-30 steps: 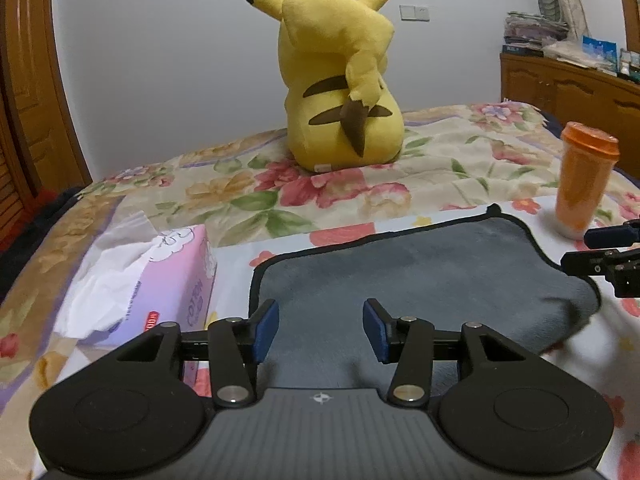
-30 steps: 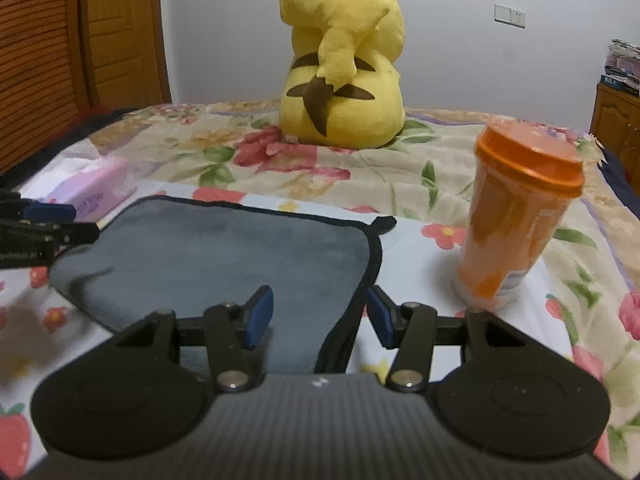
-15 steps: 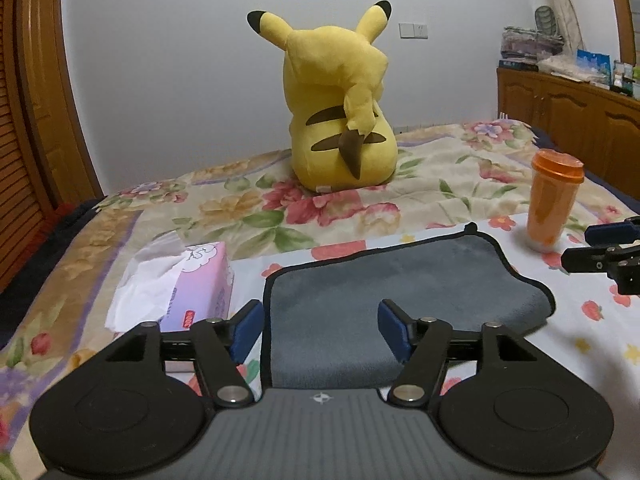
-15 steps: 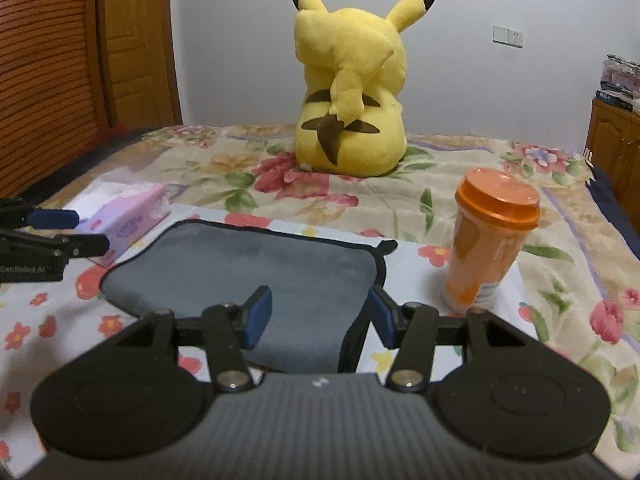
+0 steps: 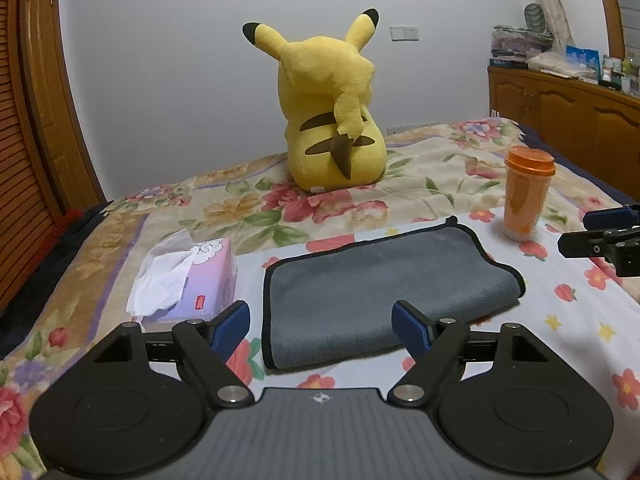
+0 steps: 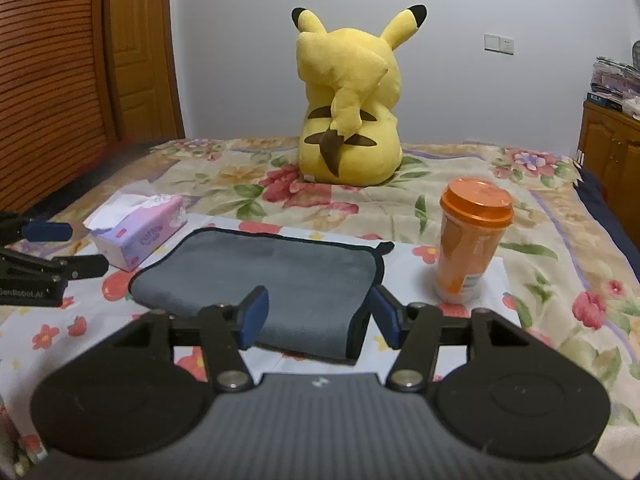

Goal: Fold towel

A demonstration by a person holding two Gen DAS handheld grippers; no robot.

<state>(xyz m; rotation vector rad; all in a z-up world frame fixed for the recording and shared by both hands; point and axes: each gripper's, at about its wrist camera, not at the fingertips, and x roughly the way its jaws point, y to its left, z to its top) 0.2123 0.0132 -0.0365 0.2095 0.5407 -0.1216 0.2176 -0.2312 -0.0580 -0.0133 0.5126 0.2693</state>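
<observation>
A grey towel (image 5: 376, 284) with a black hem lies folded flat on the flowered bedspread; it also shows in the right wrist view (image 6: 276, 276). My left gripper (image 5: 320, 326) is open and empty, raised above and just in front of the towel's near left part. My right gripper (image 6: 318, 314) is open and empty, raised in front of the towel's near right corner. Each gripper shows at the edge of the other's view: the right one (image 5: 600, 232), the left one (image 6: 48, 248).
An orange lidded cup (image 5: 526, 194) stands right of the towel. A pink tissue box (image 5: 188, 280) lies left of it. A yellow Pikachu plush (image 5: 332, 120) sits behind. A wooden cabinet (image 5: 568, 108) stands far right, a wooden door (image 6: 136, 52) far left.
Both grippers have pulled back and risen away from the towel, which now looks smaller and farther. The left gripper's jaws have opened wider. The towel stays folded and still.
</observation>
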